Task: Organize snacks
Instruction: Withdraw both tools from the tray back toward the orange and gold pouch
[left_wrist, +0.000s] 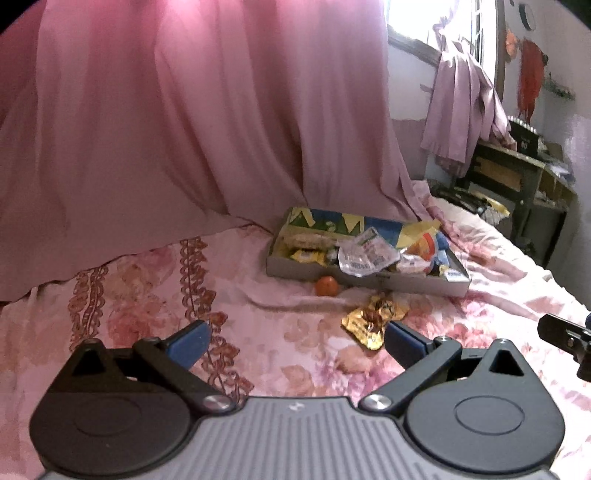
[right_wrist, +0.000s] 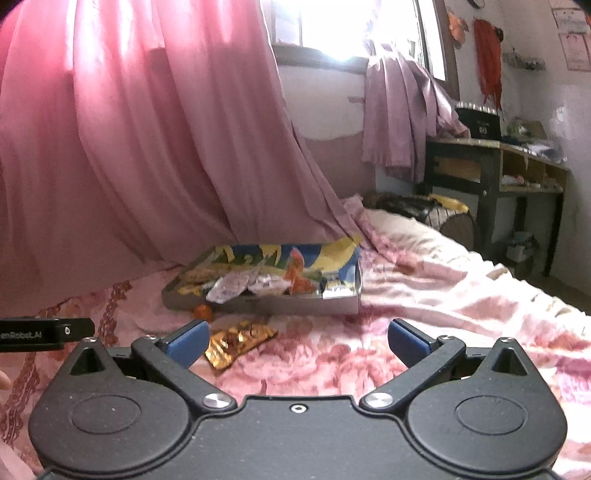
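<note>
- Both grippers, left gripper (left_wrist: 297, 341) and right gripper (right_wrist: 297, 341), hover with fingers spread, empty.
- Next pickup, I judge: crinkled gold foil snack packet (left_wrist: 373, 319) at one o'clock, destined for the shallow cardboard box (left_wrist: 295, 268).

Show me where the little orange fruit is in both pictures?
Left wrist view: the orange fruit sits centre, right of middle, on the bedspread against the front wall of the snack box.
Right wrist view: the fruit is left of centre, at the box's front left corner.
Shared landmark: the gold wrapper lying nearer the grippers.
</note>
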